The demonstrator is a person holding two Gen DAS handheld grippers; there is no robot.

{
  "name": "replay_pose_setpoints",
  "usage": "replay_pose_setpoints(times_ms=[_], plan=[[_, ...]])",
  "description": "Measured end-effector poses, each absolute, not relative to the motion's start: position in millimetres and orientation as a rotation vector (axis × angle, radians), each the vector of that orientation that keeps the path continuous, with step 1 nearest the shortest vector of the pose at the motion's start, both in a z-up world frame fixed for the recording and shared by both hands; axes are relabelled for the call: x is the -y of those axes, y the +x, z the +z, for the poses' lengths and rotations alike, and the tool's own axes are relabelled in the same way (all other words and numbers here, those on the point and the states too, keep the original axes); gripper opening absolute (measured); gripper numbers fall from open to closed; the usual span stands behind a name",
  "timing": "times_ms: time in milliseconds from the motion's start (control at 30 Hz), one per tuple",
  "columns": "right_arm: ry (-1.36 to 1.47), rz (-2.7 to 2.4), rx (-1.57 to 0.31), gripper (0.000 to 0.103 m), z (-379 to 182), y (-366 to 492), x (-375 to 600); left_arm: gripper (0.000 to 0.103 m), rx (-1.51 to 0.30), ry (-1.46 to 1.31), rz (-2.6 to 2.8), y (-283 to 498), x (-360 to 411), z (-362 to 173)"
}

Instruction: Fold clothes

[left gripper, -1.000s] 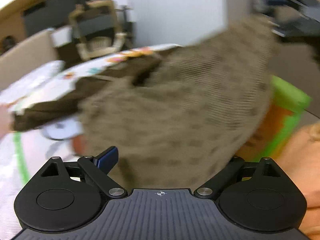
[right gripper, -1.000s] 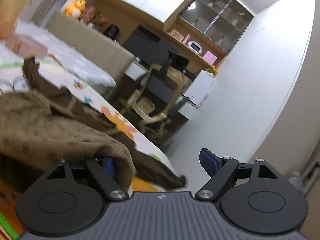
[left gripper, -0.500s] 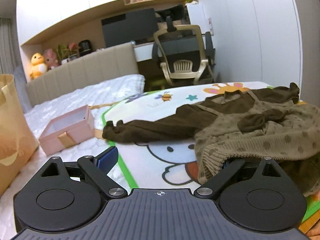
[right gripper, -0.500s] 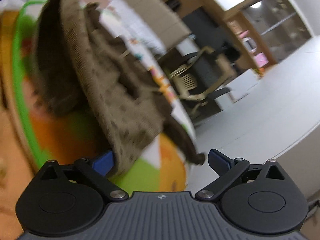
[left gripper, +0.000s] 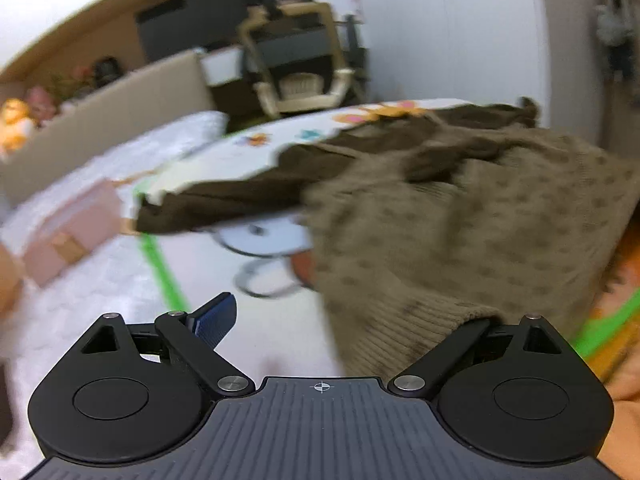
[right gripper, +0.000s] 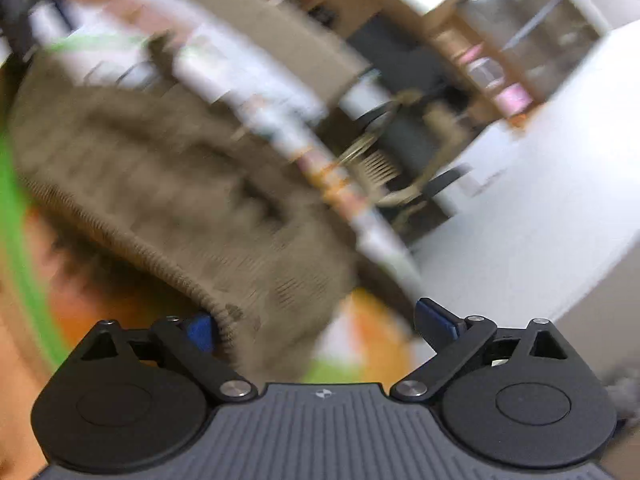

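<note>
Holding the tan dotted knit sweater (left gripper: 460, 240) by its ribbed hem, I am mid-fold above the cartoon-print play mat (left gripper: 260, 240); my left tool (left gripper: 352, 320) and right tool (right gripper: 316, 320) are both spread, cloth draping one finger each. Next, I judge, comes laying the hem flat.

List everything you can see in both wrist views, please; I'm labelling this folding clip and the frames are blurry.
Knit sweater: one, tan with darker dots, dark brown sleeves, on the play mat, hem draped over both grippers' fingers.
Play mat: one, white with cartoon prints, green border, on the bed.
Pink box: one, pink, on the bed left of the mat.
Office chair: one, beige, beyond the bed.
Plush toys: blurred, yellow and pink, on the headboard ledge.
Wall shelves: wood, far wall.
Left gripper: black, blue pads, jaws apart.
Right gripper: black, blue pads, jaws apart.
</note>
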State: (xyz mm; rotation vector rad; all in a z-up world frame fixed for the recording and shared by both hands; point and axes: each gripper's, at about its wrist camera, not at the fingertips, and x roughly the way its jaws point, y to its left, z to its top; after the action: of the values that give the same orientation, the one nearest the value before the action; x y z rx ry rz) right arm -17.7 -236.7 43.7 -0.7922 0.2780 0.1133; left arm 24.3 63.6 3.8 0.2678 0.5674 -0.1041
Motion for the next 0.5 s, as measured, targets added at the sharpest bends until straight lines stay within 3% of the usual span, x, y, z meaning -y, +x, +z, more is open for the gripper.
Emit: replay_pose_setpoints(times_ms=[100,267,500], plan=[[-0.822,0.027,-0.149,0.098,81,-29,246,0.097,-0.523,0.266,-0.018,22,-79,19],[-0.855,0.073,-0.251,0.100,71,-45,263,0.098,-0.483,0.283,0.022,8,-89,36],[-0.866,0.142,-0.402,0.100,44,-53,281,0.097,-0.566,0.286,-0.103,-6,-87,27]])
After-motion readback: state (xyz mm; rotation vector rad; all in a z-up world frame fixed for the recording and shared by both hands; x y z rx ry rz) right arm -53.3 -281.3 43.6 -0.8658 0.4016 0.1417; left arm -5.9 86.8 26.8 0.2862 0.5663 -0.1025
